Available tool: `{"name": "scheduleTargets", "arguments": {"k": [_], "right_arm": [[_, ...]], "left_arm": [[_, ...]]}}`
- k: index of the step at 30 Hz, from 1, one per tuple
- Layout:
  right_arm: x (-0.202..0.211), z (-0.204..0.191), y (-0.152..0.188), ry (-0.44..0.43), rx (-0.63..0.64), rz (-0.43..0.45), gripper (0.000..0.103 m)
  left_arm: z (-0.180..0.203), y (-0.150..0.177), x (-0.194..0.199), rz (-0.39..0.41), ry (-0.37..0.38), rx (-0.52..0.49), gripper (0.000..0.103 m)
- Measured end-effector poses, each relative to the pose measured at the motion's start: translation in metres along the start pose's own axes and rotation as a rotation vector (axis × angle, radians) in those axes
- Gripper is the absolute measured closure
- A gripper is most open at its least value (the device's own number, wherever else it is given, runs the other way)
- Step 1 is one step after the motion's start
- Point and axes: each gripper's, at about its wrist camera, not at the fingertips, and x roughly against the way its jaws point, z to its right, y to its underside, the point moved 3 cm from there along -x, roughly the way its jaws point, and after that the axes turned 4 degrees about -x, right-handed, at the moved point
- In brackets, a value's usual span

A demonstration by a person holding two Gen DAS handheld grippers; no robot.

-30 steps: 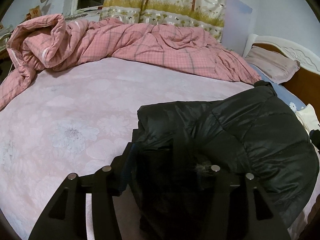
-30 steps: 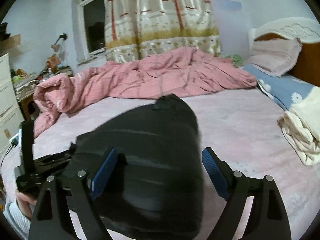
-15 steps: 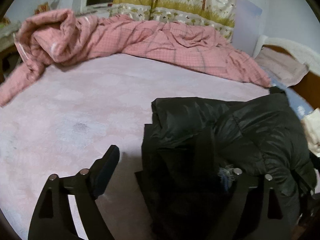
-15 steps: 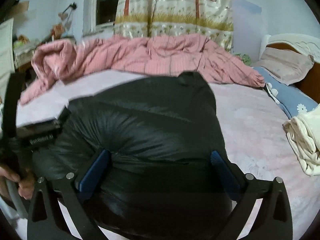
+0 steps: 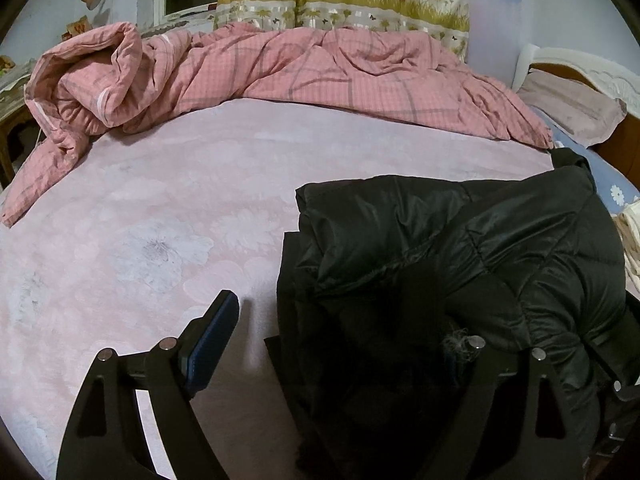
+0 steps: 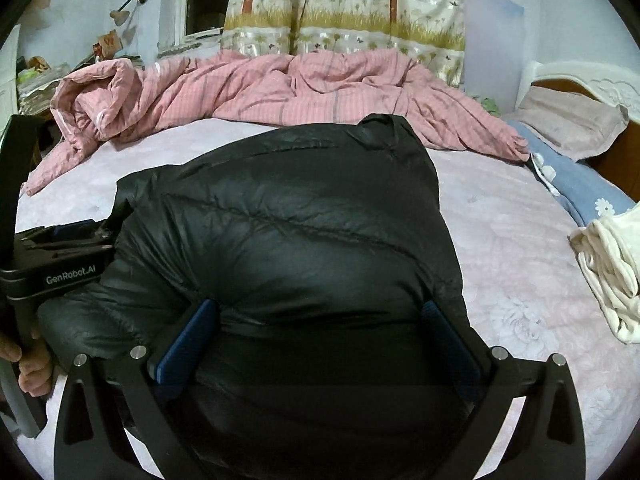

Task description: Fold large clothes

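A black puffer jacket point(image 5: 460, 264) lies folded in a thick bundle on the pink bedsheet point(image 5: 160, 208). My left gripper point(image 5: 340, 340) is open at the bundle's left end; its left finger point(image 5: 212, 336) is over bare sheet and its right finger is buried in the black fabric. In the right wrist view the jacket point(image 6: 304, 232) fills the middle. My right gripper point(image 6: 320, 336) is open wide, its blue pads point(image 6: 188, 340) pressing against the puffy top of the bundle on both sides. The left gripper's body point(image 6: 60, 256) shows at the left.
A crumpled pink checked duvet point(image 5: 280, 72) lies along the far side of the bed. Pillows point(image 5: 572, 108) and a headboard are at the right. A cream folded cloth point(image 6: 608, 272) lies at the right edge. A window and curtain stand behind.
My left gripper has opened, letting go of the jacket's edge. The jacket has settled down onto the bed, and my right gripper has come down onto its top.
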Motion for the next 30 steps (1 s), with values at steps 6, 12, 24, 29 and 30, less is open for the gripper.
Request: {"name": "scheduleTargets", "arguments": {"k": [6, 12, 24, 29, 30], "right_arm": [[0.020, 0.016, -0.009, -0.036, -0.065, 0.048, 0.000], [0.052, 0.050, -0.027, -0.041, -0.161, 0.112, 0.000], [0.020, 0.092, -0.004, -0.257, -0.403, -0.084, 0.000], [-0.015, 0.099, 0.019, -0.433, -0.603, -0.167, 0.000], [-0.014, 0.095, 0.018, -0.433, -0.589, -0.151, 0.000]], "left_arm": [[-0.011, -0.009, 0.033, 0.076, 0.110, 0.058, 0.019], [-0.014, -0.008, 0.101, 0.262, 0.255, 0.143, 0.013], [-0.012, 0.032, 0.018, -0.106, 0.472, 0.361, 0.000], [-0.002, 0.034, 0.019, -0.102, 0.526, 0.336, 0.021], [-0.002, 0.035, 0.020, -0.104, 0.549, 0.353, 0.033]]}}
